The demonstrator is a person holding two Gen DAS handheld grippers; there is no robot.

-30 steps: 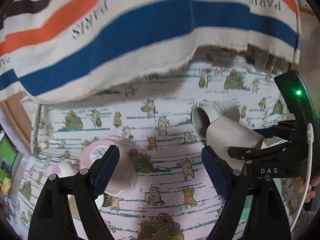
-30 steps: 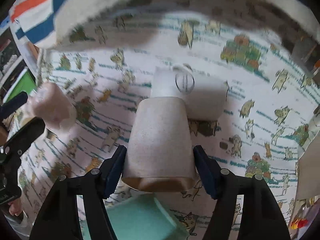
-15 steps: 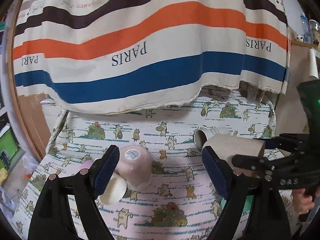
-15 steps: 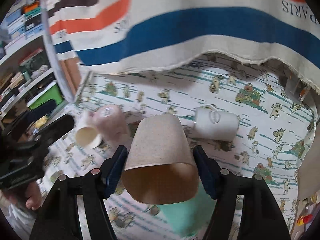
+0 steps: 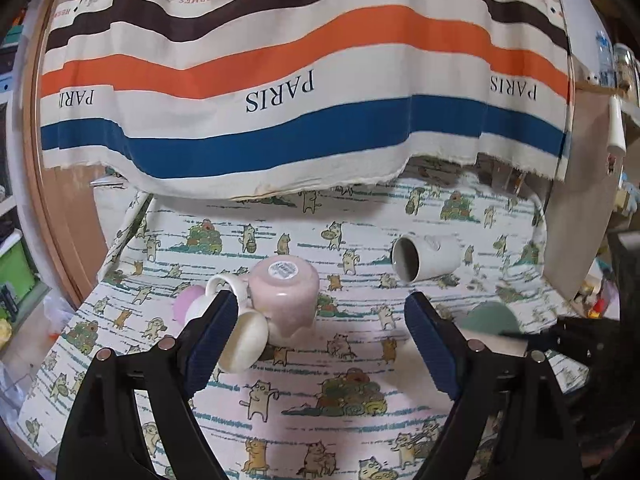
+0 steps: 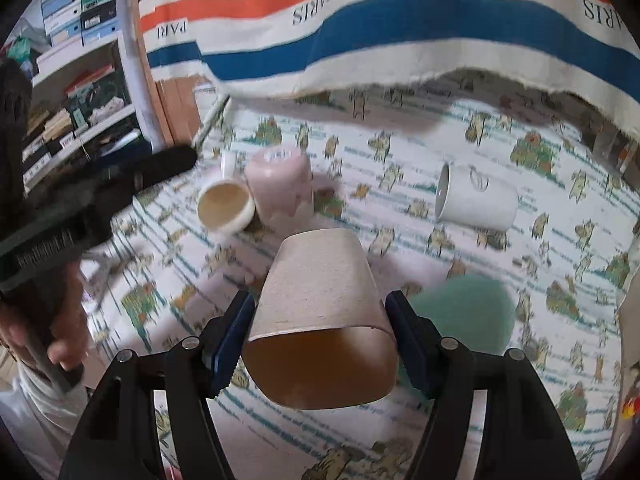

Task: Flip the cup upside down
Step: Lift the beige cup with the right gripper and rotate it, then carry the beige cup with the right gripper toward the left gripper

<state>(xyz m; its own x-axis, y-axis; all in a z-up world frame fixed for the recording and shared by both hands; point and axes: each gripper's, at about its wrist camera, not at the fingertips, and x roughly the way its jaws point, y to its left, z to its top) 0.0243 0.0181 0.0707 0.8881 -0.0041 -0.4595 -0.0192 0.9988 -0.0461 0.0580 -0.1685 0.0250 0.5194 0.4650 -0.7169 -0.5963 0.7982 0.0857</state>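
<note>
My right gripper (image 6: 320, 332) is shut on a beige speckled cup (image 6: 320, 304), held above the table with its open mouth toward the camera and its base pointing away. My left gripper (image 5: 316, 340) is open and empty above the cat-print tablecloth (image 5: 320, 380). A pink cup (image 5: 285, 296) stands upside down with a cream mug (image 5: 242, 338) lying on its side against it. A white mug (image 5: 424, 258) lies on its side at the back right. The pink cup (image 6: 280, 192), cream mug (image 6: 226, 208) and white mug (image 6: 476, 200) also show in the right wrist view.
A green cup (image 6: 464, 312) stands on the table under the right gripper, also in the left wrist view (image 5: 494, 318). A striped "PARIS" cloth (image 5: 300, 92) hangs over the table's back. Shelves (image 6: 72, 92) with boxes stand at the left. The left gripper's body (image 6: 80, 216) is at the left.
Both grippers have risen and pulled back from the table. The right gripper has lifted the beige cup up off the green cup and tipped it further over.
</note>
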